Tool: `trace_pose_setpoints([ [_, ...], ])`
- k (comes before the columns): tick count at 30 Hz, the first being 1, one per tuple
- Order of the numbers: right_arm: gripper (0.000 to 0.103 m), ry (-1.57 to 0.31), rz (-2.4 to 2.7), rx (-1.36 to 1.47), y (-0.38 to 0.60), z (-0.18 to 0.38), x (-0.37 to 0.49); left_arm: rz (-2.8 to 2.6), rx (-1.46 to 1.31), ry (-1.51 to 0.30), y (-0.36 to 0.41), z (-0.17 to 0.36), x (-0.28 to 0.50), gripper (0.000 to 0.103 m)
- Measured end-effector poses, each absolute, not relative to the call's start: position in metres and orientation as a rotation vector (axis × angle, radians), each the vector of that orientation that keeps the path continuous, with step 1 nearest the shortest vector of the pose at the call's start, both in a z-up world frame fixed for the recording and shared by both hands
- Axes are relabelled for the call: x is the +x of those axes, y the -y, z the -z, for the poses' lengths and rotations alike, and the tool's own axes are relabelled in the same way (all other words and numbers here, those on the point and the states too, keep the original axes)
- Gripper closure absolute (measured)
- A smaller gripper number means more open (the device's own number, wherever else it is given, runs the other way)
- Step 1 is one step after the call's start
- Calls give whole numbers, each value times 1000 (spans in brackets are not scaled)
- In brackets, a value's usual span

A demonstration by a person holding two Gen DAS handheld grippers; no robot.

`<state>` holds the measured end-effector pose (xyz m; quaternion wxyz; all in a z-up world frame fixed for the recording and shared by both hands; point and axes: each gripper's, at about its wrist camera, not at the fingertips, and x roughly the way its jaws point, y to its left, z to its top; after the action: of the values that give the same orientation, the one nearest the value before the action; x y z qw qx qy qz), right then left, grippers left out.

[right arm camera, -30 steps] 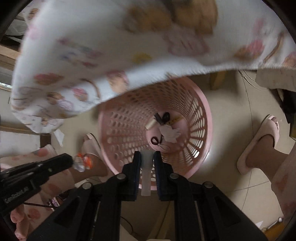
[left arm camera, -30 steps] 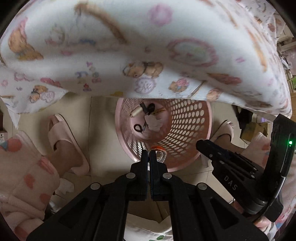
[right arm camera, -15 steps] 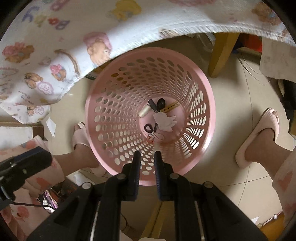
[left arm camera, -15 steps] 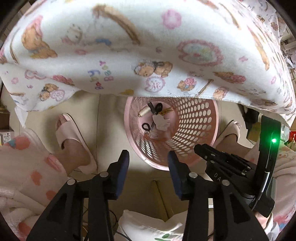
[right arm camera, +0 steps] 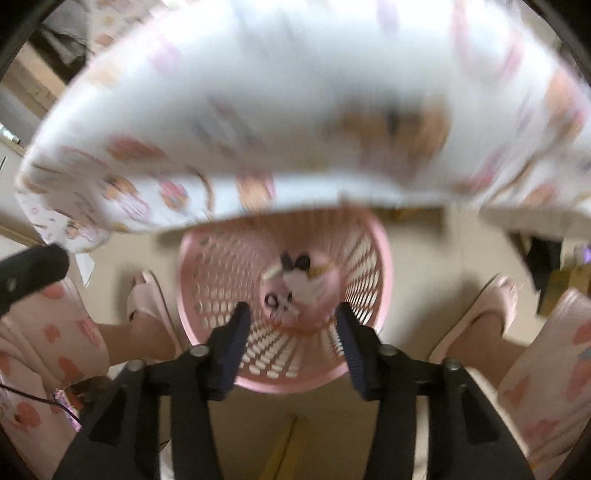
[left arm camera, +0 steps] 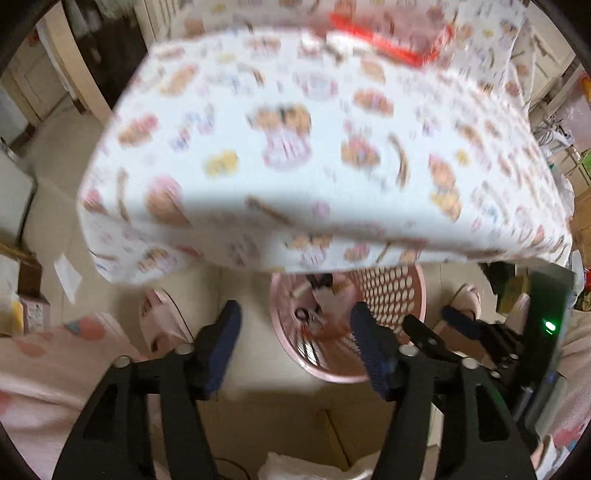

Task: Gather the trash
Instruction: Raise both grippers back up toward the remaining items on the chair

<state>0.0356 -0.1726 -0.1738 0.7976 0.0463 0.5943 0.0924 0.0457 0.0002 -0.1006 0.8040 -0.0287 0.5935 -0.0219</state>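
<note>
A pink perforated basket (left arm camera: pixel 391 291) stands on the floor, also in the right wrist view (right arm camera: pixel 221 266). Several small pieces of trash (right arm camera: pixel 295 284) lie at its bottom, among them dark looped items and pale scraps. My left gripper (left arm camera: pixel 295 339) is open and empty above the basket's left rim. My right gripper (right arm camera: pixel 290 339) is open and empty above the basket's near rim. It also shows in the left wrist view (left arm camera: pixel 443 328), to the right of the left one. Both views are blurred.
A table under a white cloth with bear prints (left arm camera: pixel 295 147) overhangs the basket's far side (right arm camera: pixel 295 129). The person's feet in pink slippers (left arm camera: pixel 159 317) (right arm camera: pixel 491 306) stand on both sides of the basket. Red packaging (left arm camera: pixel 384 33) lies on the table's far side.
The left gripper let go of an orange and white piece and opened wide. The right gripper let go of a pale strip and opened. Both have risen and the table top has come into view.
</note>
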Motion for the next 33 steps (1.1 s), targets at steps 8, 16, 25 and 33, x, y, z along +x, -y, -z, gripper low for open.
trace_pose_setpoints([
  [8, 12, -986, -202, 16, 175, 100, 17, 22, -72, -1050, -23, 51, 37, 25],
  [16, 7, -865, -184, 35, 185, 68, 13, 10, -82, -859, -26, 20, 22, 11],
  [25, 6, -783, -188, 73, 201, 29, 19, -21, -107, -821, -28, 0, 38, 11],
  [33, 0, -666, -206, 40, 217, -37, 55, 12, -79, -773, -30, -46, 87, 10],
])
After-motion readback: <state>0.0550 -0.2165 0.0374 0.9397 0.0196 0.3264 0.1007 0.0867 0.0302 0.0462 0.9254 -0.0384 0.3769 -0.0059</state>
